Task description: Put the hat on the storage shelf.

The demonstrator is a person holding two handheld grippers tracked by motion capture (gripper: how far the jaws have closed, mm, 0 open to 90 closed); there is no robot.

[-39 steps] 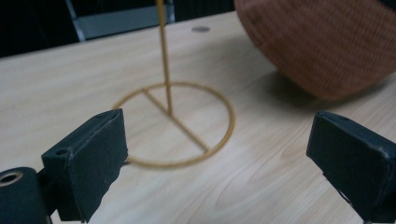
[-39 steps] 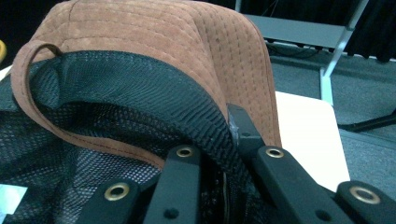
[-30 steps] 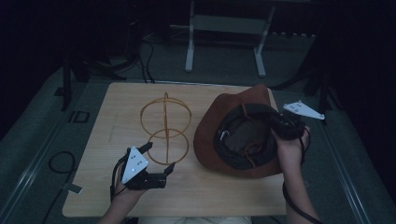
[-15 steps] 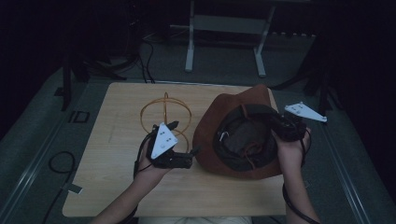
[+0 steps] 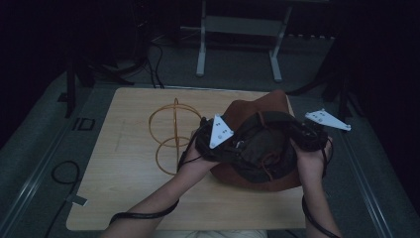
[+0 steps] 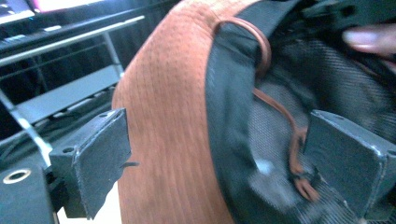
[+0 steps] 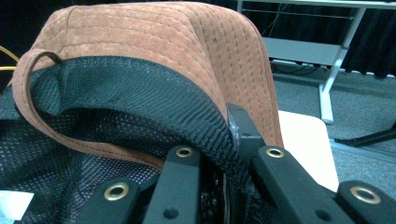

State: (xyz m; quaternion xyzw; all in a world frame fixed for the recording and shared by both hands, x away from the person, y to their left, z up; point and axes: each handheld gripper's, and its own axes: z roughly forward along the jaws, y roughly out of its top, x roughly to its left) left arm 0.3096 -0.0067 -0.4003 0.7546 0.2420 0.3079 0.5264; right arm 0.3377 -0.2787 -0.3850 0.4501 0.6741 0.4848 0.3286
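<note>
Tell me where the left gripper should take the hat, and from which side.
Grip the hat on its near rim, opposite the right gripper, which is shut on the far edge. The left gripper has open jaws straddling that rim, brim outside, mesh lining inside; probably just close there, coming in from the wire stand's side.

1. Counter (image 5: pixel 124 198): light wood top, rounded corners, standing on grey carpet floor (image 5: pixel 44 148).
2. Hat (image 5: pixel 257 148): brown suede w/ black mesh lining, upside down on counter's right half, rim partly lifted.
3. Wire stand (image 5: pixel 173 134): orange rings, upright, centre-left of counter, just beside hat.
4. Front-left area of counter bare.
</note>
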